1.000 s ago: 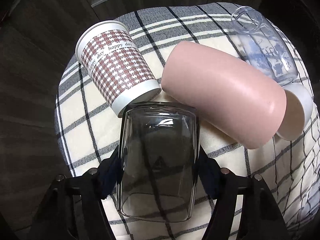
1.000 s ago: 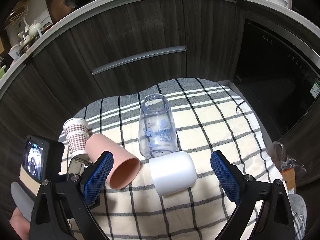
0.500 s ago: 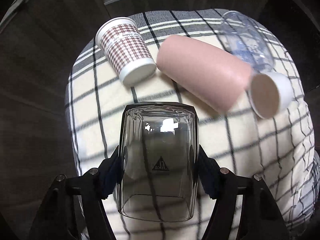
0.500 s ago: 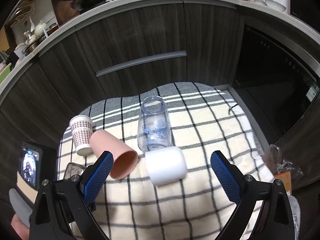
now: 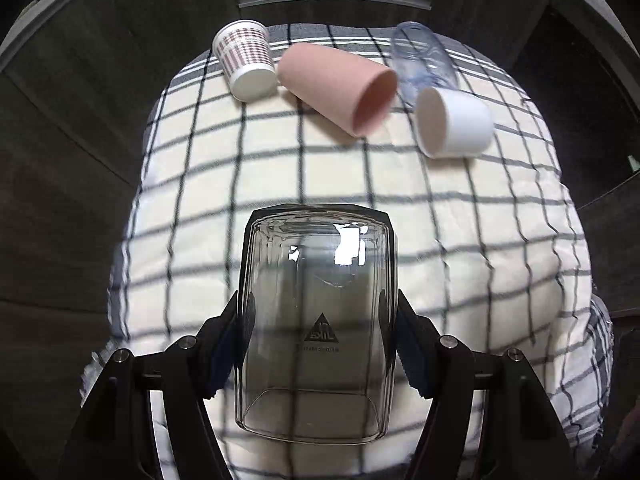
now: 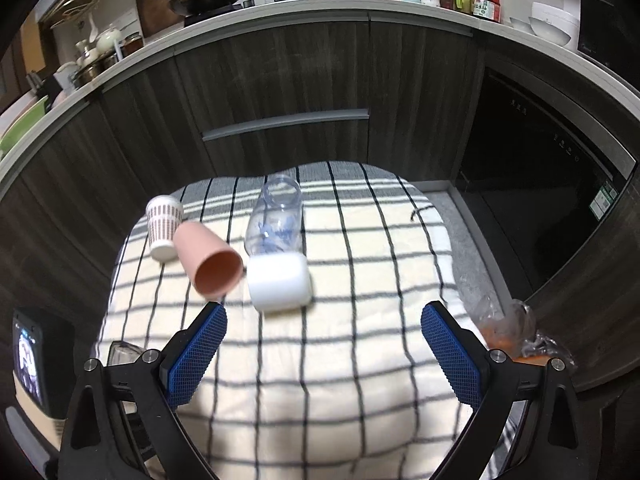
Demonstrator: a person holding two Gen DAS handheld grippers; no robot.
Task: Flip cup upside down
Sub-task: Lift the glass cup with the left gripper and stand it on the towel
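Note:
My left gripper point(image 5: 318, 320) is shut on a clear glass cup point(image 5: 316, 320) and holds it above the near part of the checked cloth point(image 5: 280, 168). The glass lies along the fingers, thick base pointing away from me and open rim toward the camera. A corner of it shows in the right wrist view point(image 6: 122, 350) at lower left. My right gripper point(image 6: 324, 344) is open and empty, above the near middle of the cloth point(image 6: 360, 280).
At the far side of the cloth lie a houndstooth paper cup point(image 5: 246, 60), a pink cup point(image 5: 340, 88), a white cup point(image 5: 452, 124) and a clear plastic bottle point(image 5: 424, 60), all on their sides. Dark cabinets point(image 6: 280, 80) stand behind. A plastic bag point(image 6: 516, 332) lies at right.
My left gripper has lifted and pulled back toward me with the glass, away from the other cups. The right gripper has also drawn back and up, still open.

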